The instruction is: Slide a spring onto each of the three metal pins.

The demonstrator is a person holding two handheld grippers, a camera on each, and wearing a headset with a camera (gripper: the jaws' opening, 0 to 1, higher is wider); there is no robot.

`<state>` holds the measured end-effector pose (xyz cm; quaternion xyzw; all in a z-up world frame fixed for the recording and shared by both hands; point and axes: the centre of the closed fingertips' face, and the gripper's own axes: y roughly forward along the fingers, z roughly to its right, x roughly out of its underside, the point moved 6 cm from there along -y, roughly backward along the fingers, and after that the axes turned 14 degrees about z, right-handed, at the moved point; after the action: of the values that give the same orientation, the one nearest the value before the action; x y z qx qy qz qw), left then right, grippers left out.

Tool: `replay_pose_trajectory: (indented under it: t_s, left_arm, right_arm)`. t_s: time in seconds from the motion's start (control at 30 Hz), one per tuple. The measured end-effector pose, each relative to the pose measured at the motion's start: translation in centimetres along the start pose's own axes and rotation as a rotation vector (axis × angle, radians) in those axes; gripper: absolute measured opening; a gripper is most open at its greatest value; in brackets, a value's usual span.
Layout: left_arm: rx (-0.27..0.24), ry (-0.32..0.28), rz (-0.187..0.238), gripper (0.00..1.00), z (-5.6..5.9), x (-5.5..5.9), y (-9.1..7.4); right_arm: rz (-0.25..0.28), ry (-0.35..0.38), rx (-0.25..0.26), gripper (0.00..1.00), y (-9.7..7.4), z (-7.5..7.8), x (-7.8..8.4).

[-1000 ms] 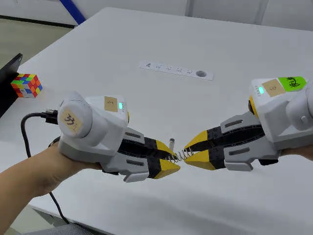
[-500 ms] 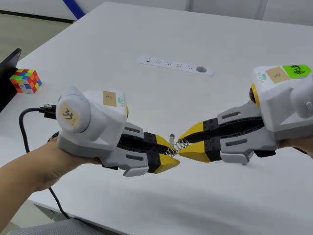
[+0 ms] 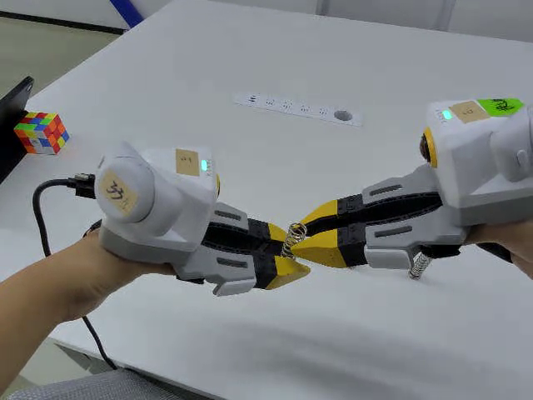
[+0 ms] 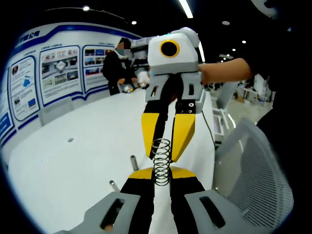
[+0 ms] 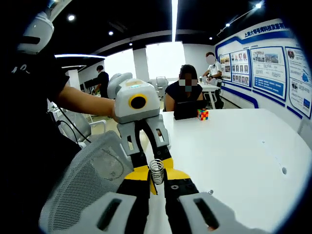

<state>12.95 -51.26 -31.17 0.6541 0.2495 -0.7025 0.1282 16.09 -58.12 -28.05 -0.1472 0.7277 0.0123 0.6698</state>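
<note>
Steel spring [image 4: 161, 161] nearest, lower end clamped betw. yellow tips of L gripper [image 4: 161, 174], coil upright off those tips in left gripper view, held clear of the tabletop. Upper end tucked into narrow gap betw. tips of R gripper [image 5: 157, 173]; pinched or just resting there, can't tell. Tip to tip in head view: L gripper in from the left, R gripper from the right, a hand [image 3: 92, 271] wrapped round the L casing, black cable [image 3: 46, 208] off its rear. Just under R gripper's body, 2nd spring [image 3: 419, 265] on white table [image 3: 350, 333], partly hidden by the casing. Past the tips in left gripper view, two metal pins upright on the tabletop, both bare: near pin [image 4: 113, 185], next pin [image 4: 134, 162], close together, off to the left of the held spring in that view. Further back in head view, white power strip [image 3: 300, 109] flat on table, approx. mid-width. Far left, coloured cube [image 3: 40, 133] beside a dark object [image 3: 12, 133] cut off by frame edge. Bkgd in gripper views: wall posters [image 4: 53, 73], people [image 5: 187, 92] seated and standing, ceiling lights [image 5: 174, 14].
</note>
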Motion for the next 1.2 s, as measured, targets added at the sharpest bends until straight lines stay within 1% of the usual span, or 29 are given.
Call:
replay_pose_trajectory:
  t_s: [0.1,0.13,0.17,0.23,0.37,0.47,0.57,0.63,0.67,0.7,0.8,0.87,0.9,0.93,1.0,1.1,1.17,1.2]
  left_arm:
    - [-0.01,-0.013,0.018,0.1,-0.1,-0.1,-0.1]
    - [-0.015,-0.025,0.03,0.1,-0.2,-0.2,-0.1]
    - [-0.019,-0.026,0.031,0.1,-0.2,-0.2,-0.2]
    - [-0.019,-0.022,0.027,0.1,-0.4,-0.1,-0.2]
    - [-0.015,-0.016,0.018,0.1,-0.4,0.0,-0.2]
    - [-0.013,-0.016,0.011,0.1,-0.3,0.2,-0.2]
    - [-0.01,-0.021,0.019,0.1,-0.2,0.1,-0.2]
    - [-0.008,-0.021,0.012,0.1,-0.1,0.2,-0.2]
    - [-0.007,-0.017,0.01,0.1,-0.1,0.2,-0.2]
    - [-0.008,-0.016,0.008,0.1,-0.1,0.3,-0.2]
    - [-0.011,-0.015,0.007,0.1,-0.1,0.3,-0.3]
    - [-0.008,-0.018,0.01,0.11,-0.1,0.3,-0.3]
    - [-0.009,-0.024,0.014,0.11,-0.1,0.3,-0.4]
    - [-0.011,-0.031,0.018,0.11,-0.1,0.3,-0.4]
    - [-0.018,-0.035,0.025,0.11,-0.3,0.2,-0.6]
    - [-0.053,-0.046,0.037,0.12,-1.0,0.1,-0.8]
    - [-0.088,-0.043,0.036,0.21,-1.6,0.2,-1.0]
    - [-0.093,-0.046,0.04,0.25,-1.8,0.3,-1.1]
  right_arm:
    - [0.004,0.001,0.001,0.13,0.0,0.0,-0.1]
    - [-0.002,-0.005,0.0,0.14,0.0,0.0,-0.1]
    - [-0.011,-0.012,0.0,0.15,0.0,0.0,0.0]
    - [-0.01,-0.016,0.002,0.17,0.1,0.0,-0.1]
    - [0.027,-0.007,0.024,0.17,0.1,0.3,-0.7]
    - [0.044,0.008,0.015,0.16,0.2,0.4,-1.0]
    - [0.041,0.01,0.007,0.16,0.3,0.3,-1.0]
    - [0.04,0.006,0.005,0.15,0.3,0.3,-1.0]
    - [0.037,0.012,-0.005,0.14,0.4,0.1,-0.9]
    - [0.036,0.006,-0.009,0.12,0.5,0.1,-0.9]
    - [0.027,-0.016,-0.012,0.12,0.6,0.0,-0.9]
    - [0.026,-0.013,-0.012,0.11,0.7,0.0,-0.9]
    - [0.025,-0.021,-0.011,0.11,0.7,0.0,-1.0]
    - [0.026,-0.044,-0.01,0.11,0.8,0.0,-1.1]
    - [0.03,-0.045,-0.001,0.11,0.9,-0.1,-1.3]
    - [0.047,-0.043,0.026,0.1,0.8,0.4,-1.6]
    - [0.071,-0.035,0.044,0.1,0.7,0.9,-2.2]
    - [0.077,-0.035,0.05,0.1,0.6,1.1,-2.4]
